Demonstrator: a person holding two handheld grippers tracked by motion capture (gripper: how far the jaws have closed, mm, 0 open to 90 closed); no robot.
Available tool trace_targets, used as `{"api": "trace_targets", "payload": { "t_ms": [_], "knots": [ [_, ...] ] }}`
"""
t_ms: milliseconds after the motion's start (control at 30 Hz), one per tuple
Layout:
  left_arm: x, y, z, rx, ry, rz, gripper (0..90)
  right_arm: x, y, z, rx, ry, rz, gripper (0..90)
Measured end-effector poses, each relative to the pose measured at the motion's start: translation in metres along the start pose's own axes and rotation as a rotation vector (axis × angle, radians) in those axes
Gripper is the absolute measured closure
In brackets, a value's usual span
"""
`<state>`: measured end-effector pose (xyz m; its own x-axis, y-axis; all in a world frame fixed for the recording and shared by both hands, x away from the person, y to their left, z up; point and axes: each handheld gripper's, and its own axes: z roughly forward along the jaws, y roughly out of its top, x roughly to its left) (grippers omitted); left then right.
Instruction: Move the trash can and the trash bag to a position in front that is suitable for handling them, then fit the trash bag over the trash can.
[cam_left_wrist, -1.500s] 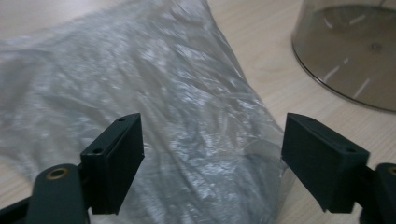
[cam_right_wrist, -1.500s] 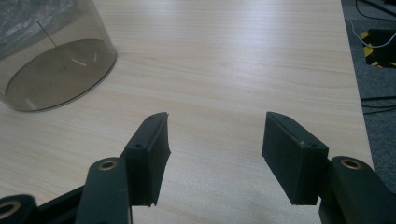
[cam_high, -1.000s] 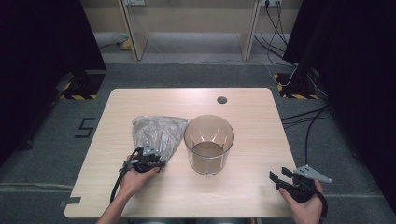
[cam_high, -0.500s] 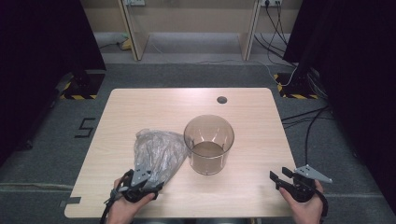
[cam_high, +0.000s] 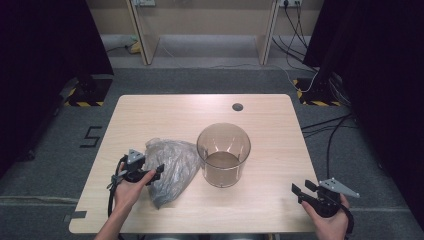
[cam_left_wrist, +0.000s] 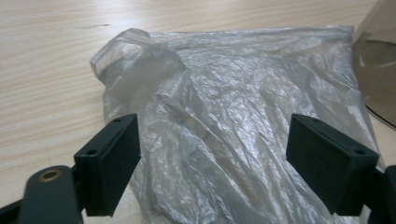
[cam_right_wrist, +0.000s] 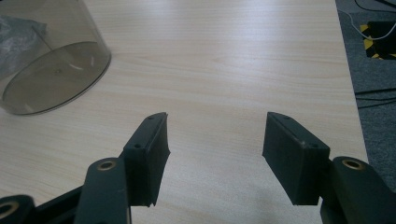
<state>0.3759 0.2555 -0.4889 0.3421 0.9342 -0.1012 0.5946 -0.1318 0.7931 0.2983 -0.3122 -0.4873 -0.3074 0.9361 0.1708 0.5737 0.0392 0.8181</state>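
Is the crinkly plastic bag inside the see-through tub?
No, the plastic bag lies flat on the table to the left of the tub, and the tub has nothing in it.

Even overhead light, dark edges, soft shadows, sheen on plastic bag (cam_left_wrist: 243, 135), slightly soft focus

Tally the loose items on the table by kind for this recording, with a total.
Crumpled clear plastic bag: 1
Clear smoky-tinted round plastic container: 1
Total: 2, both on the light wooden table
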Motion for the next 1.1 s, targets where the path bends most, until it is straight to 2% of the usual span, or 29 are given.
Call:
{"api": "trace_targets", "payload": {
  "t_ms": [100, 200, 400, 600, 733, 933, 1100],
  "knots": [
    [0.002, -0.001, 0.002, 0.001, 0.012, -0.011, 16.0, 0.000, 0.001, -0.002, -0.011, 0.003, 0.002, 40.2],
    [0.004, -0.003, 0.001, 0.011, 0.017, -0.004, 15.6, 0.002, 0.002, -0.001, -0.014, 0.003, -0.004, 40.1],
    [0.011, -0.003, -0.004, -0.013, 0.024, -0.042, 15.6, 0.005, 0.003, 0.002, -0.016, 0.008, -0.008, 39.8],
    [0.012, 0.000, -0.001, -0.014, 0.033, -0.045, 15.2, 0.003, 0.000, -0.003, -0.018, -0.004, -0.001, 39.5],
    [0.014, 0.002, 0.004, 0.008, 0.035, -0.047, 14.8, 0.001, 0.000, -0.007, -0.027, -0.012, 0.009, 39.3],
    [0.018, 0.001, 0.012, 0.043, 0.055, -0.061, 14.8, 0.001, 0.003, 0.000, -0.020, 0.001, 0.010, 39.2],
    [0.023, 0.000, 0.013, 0.055, 0.080, -0.092, 14.9, 0.001, 0.004, 0.001, -0.018, 0.011, 0.000, 39.2]
  ]
}}
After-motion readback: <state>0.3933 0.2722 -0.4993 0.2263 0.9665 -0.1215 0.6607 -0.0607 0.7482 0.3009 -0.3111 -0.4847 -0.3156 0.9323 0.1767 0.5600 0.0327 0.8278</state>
